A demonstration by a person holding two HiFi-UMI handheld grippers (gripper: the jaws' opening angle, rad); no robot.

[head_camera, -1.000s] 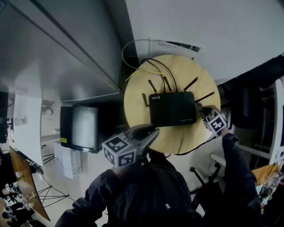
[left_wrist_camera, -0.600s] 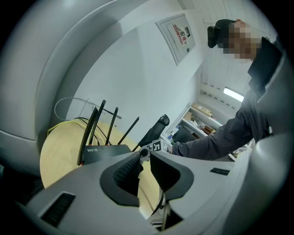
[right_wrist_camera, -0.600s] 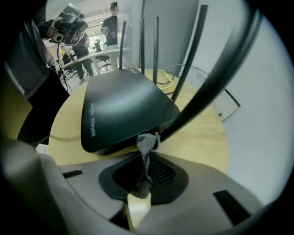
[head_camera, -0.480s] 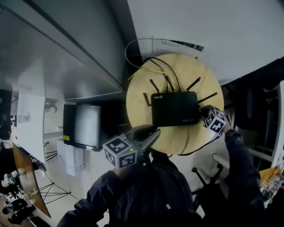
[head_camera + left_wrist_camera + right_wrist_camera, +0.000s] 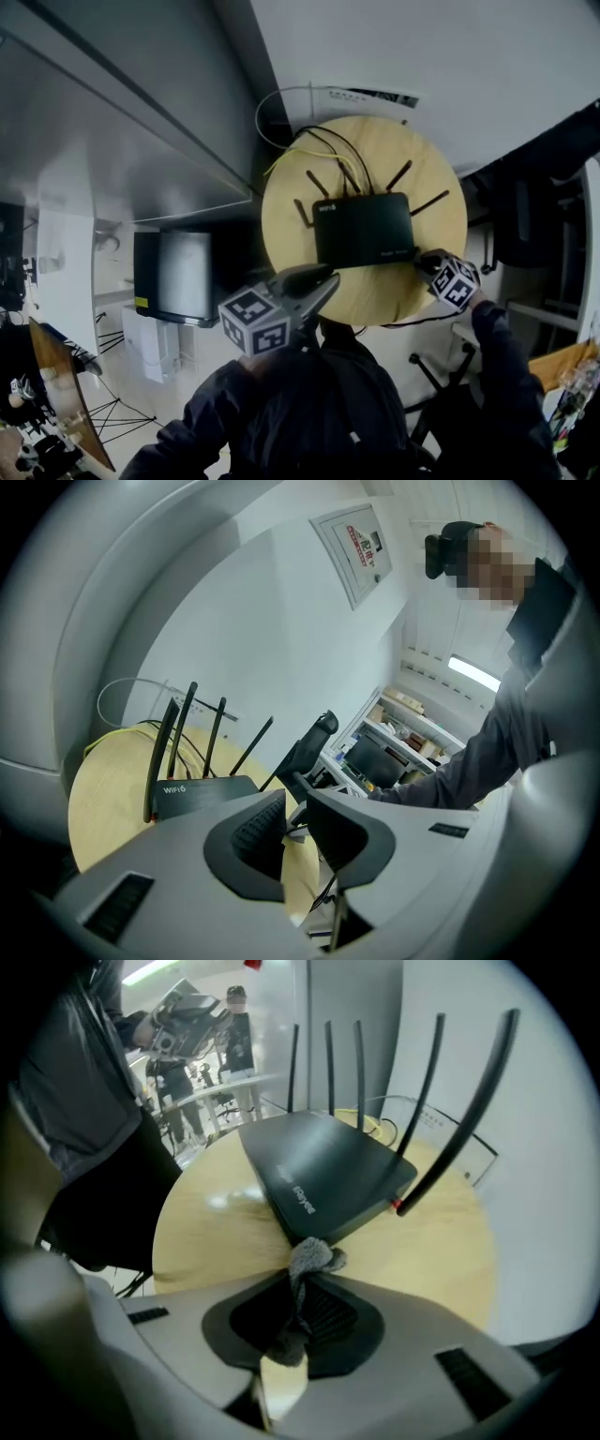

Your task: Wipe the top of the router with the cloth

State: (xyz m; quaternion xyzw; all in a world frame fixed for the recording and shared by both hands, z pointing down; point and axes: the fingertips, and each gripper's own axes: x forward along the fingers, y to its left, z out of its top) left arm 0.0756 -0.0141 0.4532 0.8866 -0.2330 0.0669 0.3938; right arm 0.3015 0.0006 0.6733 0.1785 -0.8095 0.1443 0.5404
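The black router (image 5: 364,230) lies in the middle of a round wooden table (image 5: 375,295), its antennas pointing away from me. My right gripper (image 5: 427,260) sits at the router's near right corner, shut on a small grey cloth (image 5: 312,1260). In the right gripper view the cloth's tip touches the corner of the router (image 5: 323,1171). My left gripper (image 5: 325,280) hangs over the table's near edge, apart from the router (image 5: 202,789). Its jaws stand almost together with nothing between them.
Black and yellow cables (image 5: 328,142) run from the router's back over the table's far edge to the white wall. A dark cabinet (image 5: 178,272) stands left of the table on the floor. An office chair (image 5: 525,220) stands to the right.
My right gripper has slid with the cloth along the router's right side toward me, down to its near corner. The left gripper has stayed where it was.
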